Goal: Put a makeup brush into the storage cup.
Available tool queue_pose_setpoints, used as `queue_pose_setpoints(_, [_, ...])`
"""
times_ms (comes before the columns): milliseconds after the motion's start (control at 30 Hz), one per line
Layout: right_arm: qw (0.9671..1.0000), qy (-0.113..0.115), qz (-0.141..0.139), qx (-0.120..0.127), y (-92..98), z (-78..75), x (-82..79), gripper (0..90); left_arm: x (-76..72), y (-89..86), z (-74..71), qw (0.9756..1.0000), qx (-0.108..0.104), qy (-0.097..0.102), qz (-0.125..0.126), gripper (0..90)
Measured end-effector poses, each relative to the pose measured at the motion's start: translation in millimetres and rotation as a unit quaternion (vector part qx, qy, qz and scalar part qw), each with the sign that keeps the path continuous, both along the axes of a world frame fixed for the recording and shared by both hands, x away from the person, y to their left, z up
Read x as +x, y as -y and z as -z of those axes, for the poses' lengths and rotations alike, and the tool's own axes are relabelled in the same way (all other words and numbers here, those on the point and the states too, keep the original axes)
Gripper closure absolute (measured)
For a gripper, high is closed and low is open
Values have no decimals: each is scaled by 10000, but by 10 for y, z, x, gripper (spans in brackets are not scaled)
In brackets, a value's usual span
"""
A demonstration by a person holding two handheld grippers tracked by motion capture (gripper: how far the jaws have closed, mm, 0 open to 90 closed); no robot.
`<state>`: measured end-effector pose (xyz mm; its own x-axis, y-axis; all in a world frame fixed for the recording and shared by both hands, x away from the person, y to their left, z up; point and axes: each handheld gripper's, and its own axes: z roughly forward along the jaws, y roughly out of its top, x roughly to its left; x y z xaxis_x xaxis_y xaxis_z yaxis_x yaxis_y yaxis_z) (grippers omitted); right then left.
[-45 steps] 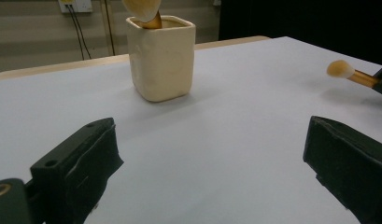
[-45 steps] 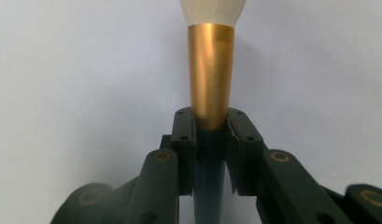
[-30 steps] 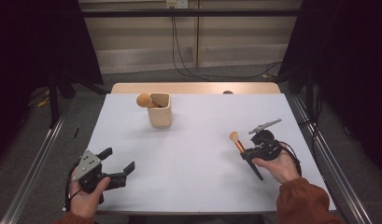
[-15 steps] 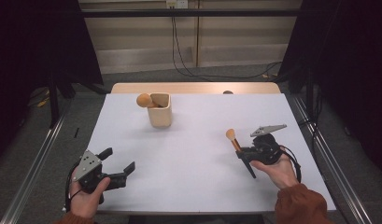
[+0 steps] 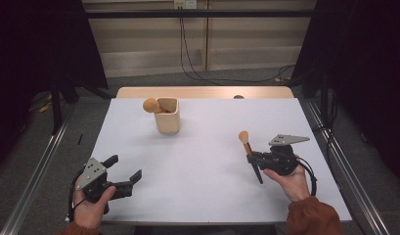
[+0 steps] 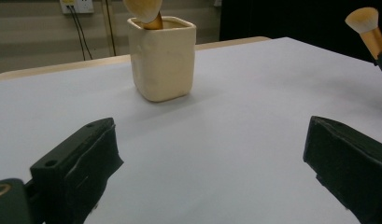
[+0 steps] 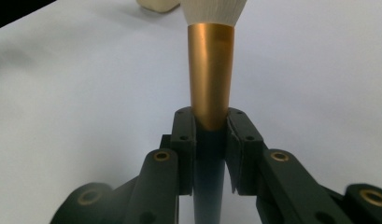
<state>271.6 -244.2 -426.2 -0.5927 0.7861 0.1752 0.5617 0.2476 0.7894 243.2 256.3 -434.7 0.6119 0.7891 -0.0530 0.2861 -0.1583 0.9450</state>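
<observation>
A makeup brush (image 5: 249, 152) with a tan head, gold ferrule (image 7: 210, 74) and black handle is clamped in my right gripper (image 5: 252, 157) at the table's right, lifted off the white surface. Its jaws press on the handle just below the ferrule, at my right gripper (image 7: 210, 133). A cream square cup (image 5: 167, 115) stands at the back centre, with another tan brush (image 5: 151, 105) leaning out of it. The cup (image 6: 162, 58) and the held brush (image 6: 367, 28) both appear from the left gripper. My left gripper (image 5: 123, 169) rests open at the front left, nothing between its jaws.
The white table (image 5: 207, 147) has a wooden strip (image 5: 202, 92) along its far edge. Metal rails (image 5: 36, 171) run along both sides of the table, and cables (image 5: 188, 58) hang on the far wall.
My right gripper has carried the brush a little leftward and away from me, tipping it more upright. The left gripper has stayed still.
</observation>
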Motion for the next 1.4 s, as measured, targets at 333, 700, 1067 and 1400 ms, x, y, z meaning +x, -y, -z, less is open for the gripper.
queue_pose_setpoints(333, [9984, 435, 53, 368, 0, 19, -46, 753, -2, 0, -8, 10000, -39, 9, 19, 32])
queue_pose_setpoints(700, [9942, 776, 6, 742, 11, 26, -82, 752, -22, 37, -41, 9999, -95, 68, 57, 32])
queue_pose_setpoints(1067, [9908, 983, -121, 920, -32, 15, -96, 753, -43, 73, -106, 9998, -129, 149, 86, 32])
queue_pose_setpoints(1400, [9892, 1030, -258, 1009, -73, -4, -106, 752, -50, 196, -163, 9993, -203, 187, 257, 32])
